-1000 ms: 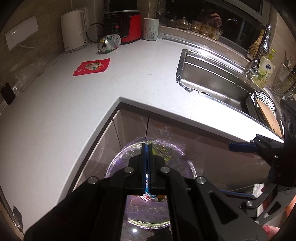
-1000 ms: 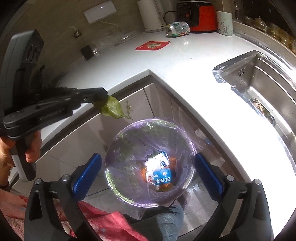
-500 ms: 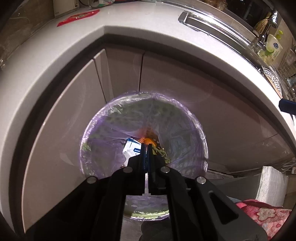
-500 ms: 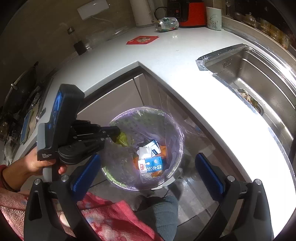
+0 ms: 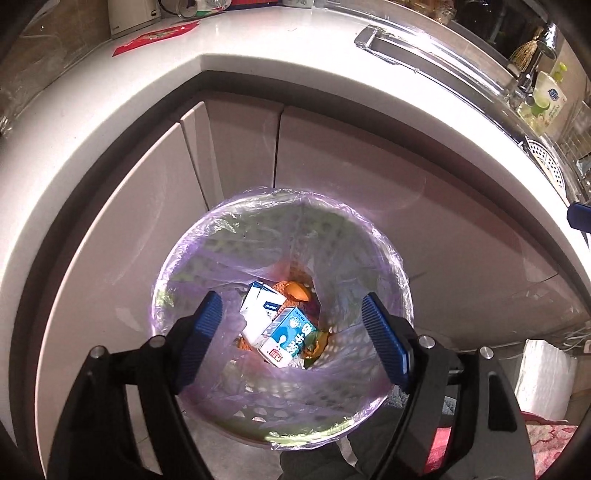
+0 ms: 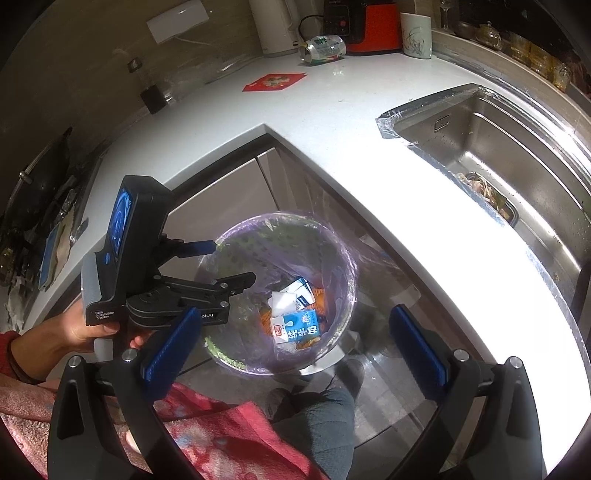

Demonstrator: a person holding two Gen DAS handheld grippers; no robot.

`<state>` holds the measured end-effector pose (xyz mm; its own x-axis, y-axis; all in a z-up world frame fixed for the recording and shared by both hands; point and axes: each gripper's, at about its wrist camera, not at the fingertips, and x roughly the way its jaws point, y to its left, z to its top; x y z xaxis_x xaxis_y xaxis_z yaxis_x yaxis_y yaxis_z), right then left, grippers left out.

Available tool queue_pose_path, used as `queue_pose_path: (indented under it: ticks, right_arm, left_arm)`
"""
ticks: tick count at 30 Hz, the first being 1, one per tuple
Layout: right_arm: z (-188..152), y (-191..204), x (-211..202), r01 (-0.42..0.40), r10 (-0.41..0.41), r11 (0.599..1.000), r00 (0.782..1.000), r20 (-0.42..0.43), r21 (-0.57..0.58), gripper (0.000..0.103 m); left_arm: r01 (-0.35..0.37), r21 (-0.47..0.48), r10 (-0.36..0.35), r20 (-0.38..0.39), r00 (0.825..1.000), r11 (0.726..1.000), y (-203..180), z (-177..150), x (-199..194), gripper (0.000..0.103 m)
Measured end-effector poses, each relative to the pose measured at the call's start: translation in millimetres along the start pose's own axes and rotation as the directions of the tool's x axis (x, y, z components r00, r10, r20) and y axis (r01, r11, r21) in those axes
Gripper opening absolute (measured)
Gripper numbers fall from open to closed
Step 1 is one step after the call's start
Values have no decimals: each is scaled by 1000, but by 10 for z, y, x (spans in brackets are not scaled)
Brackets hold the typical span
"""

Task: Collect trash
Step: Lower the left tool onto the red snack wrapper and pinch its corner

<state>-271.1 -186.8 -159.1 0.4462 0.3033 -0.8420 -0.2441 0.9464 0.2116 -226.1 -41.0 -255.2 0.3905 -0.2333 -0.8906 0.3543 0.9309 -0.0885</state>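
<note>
Lowered since a second ago from counter height to just over the bin, the left gripper (image 5: 291,334) has just been opening its jaws, which now stand spread with nothing between them; the green leaf it pinched then is gone from them. Right gripper (image 6: 291,350): jaws spread wide, empty, near the bin's edge. Bin (image 6: 343,258): one, round, perforated plastic, lined with a thin translucent purple bag, standing on the floor against the cabinet doors at the counter's inner corner. Contents: one blue-and-white milk carton (image 5: 288,338) printed with Chinese characters and a red logo; one white box (image 5: 260,308) with a blue label reading "Alcohol"; orange peel (image 5: 295,290); a dark crumpled scrap beside the carton, identity unclear. Left device body in the right wrist view carries the words "Data Acquisition System". Trash on the white counter (image 6: 332,107): one crushed drink can (image 6: 323,48), lying on its side, lettering too small to read; one flat red packet (image 6: 275,82). Also on it: one white kettle (image 6: 273,26), one red cooker (image 6: 364,27), one white mug (image 6: 415,35). Steel sink (image 6: 517,173): one, rectangular, with scraps in its strainer.
</note>
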Motion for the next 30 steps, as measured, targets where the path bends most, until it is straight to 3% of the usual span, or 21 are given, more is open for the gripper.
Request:
queue_pose_path:
  ticks: [3, 10, 18, 24, 30]
  right_arm:
    - [19, -17, -21, -2, 2, 1000, 1000, 11, 4, 101]
    - [153, -55, -85, 3, -4, 1000, 999, 43, 15, 101]
    - [346, -253, -95, 4, -6, 1000, 997, 71, 28, 101]
    - [507, -465, -20, 8, -10, 999, 997, 71, 34, 101]
    - [739, -719, 111, -11, 9, 999, 998, 60, 35, 101]
  left_arm:
    - [-6, -9, 6, 11, 1000, 1000, 19, 73, -53, 77]
    - [-17, -45, 22, 106, 994, 999, 138, 409, -351, 94]
    - [-68, -162, 99, 193, 976, 985, 669, 1139, -507, 95]
    - [-119, -282, 179, 197, 964, 952, 1219, 1706, -357, 95]
    - [-106, -419, 196, 178, 964, 902, 1628, 2134, -129, 95]
